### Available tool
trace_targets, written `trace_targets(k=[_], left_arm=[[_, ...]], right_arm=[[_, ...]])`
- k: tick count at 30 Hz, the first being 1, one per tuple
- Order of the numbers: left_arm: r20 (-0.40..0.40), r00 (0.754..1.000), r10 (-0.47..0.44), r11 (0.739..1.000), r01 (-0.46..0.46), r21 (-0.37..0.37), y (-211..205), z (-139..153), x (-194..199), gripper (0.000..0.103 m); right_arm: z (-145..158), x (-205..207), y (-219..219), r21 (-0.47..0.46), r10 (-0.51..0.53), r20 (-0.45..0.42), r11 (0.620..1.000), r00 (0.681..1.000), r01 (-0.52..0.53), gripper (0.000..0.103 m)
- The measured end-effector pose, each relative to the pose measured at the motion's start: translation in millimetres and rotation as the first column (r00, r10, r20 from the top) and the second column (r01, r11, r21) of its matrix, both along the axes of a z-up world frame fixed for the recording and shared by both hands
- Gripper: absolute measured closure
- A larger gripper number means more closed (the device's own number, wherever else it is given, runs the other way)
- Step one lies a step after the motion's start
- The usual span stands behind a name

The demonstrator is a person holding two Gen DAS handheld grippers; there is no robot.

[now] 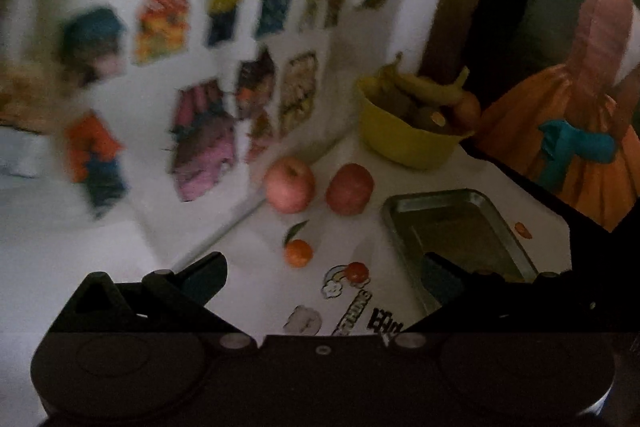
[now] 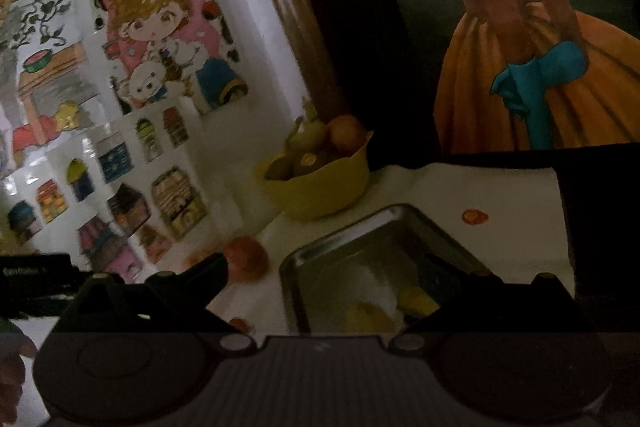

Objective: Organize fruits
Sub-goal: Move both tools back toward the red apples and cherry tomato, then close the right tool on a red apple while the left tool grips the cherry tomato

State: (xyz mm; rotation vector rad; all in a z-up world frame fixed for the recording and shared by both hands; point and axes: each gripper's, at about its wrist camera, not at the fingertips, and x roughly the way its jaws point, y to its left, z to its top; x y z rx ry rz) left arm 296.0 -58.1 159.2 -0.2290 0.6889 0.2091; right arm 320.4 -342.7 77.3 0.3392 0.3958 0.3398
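Note:
Two reddish apples [image 1: 289,184] [image 1: 349,188] lie on the white table, with a small tangerine [image 1: 298,251] with a leaf in front of them. A yellow bowl [image 1: 396,137] at the back holds bananas [image 1: 428,85] and other fruit. A metal tray [image 1: 460,223] lies to the right. My left gripper [image 1: 324,271] hangs open above the table, nothing between its fingers. In the right wrist view, my right gripper [image 2: 324,275] is open over the tray [image 2: 320,259]; the bowl [image 2: 324,193] and one apple [image 2: 246,259] show beyond it.
A white sticker-covered wall [image 1: 160,67] stands at the left. A painting of an orange dress [image 1: 580,131] leans at the back right behind a dark edge. Stickers [image 1: 348,291] lie flat on the table. The other gripper's body [image 2: 36,283] shows at the left edge.

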Motion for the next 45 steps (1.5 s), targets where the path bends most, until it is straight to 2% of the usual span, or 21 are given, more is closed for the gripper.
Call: trace_targets(k=[6,11,16,23,29,33,39,45], left_arm=[[-0.064,0.990,0.127,0.992,-0.127,0.000,-3,26,-40,0.001],[-0.118,0.979,0.167,0.986,-0.167,0.004,1,29,-54,0.001],[-0.167,0.973,0.157,0.987,-0.158,0.006,6,11,-45,0.001],[-0.247,0.964,0.098,0.992,-0.116,-0.056,17,-32,-14,0.001],[-0.284,0.958,-0.032,0.998,0.015,-0.061,15,-69,17,0.001],[-0.271,0.950,-0.154,0.987,0.158,-0.006,2,-89,35,0.001],[-0.217,0.918,-0.331,0.927,0.359,0.105,-14,-106,61,0.001],[-0.183,0.885,-0.428,0.876,0.456,0.157,-15,-112,85,0.004]], right_arm=[[34,-12,0,-0.108,0.049,-0.142,0.992,0.989,-0.064,0.000],[45,-8,7,-0.179,0.068,-0.229,0.978,0.971,-0.111,0.000],[40,7,24,-0.249,0.090,-0.302,0.953,0.949,-0.170,0.000],[24,33,55,-0.313,0.124,-0.396,0.913,0.910,-0.261,0.000],[15,64,75,-0.352,0.139,-0.418,0.886,0.898,-0.301,0.000],[9,90,91,-0.380,0.188,-0.412,0.854,0.892,-0.356,0.000],[11,128,117,-0.409,0.283,-0.396,0.798,0.874,-0.443,0.000],[15,171,142,-0.443,0.336,-0.390,0.748,0.858,-0.494,0.000]])
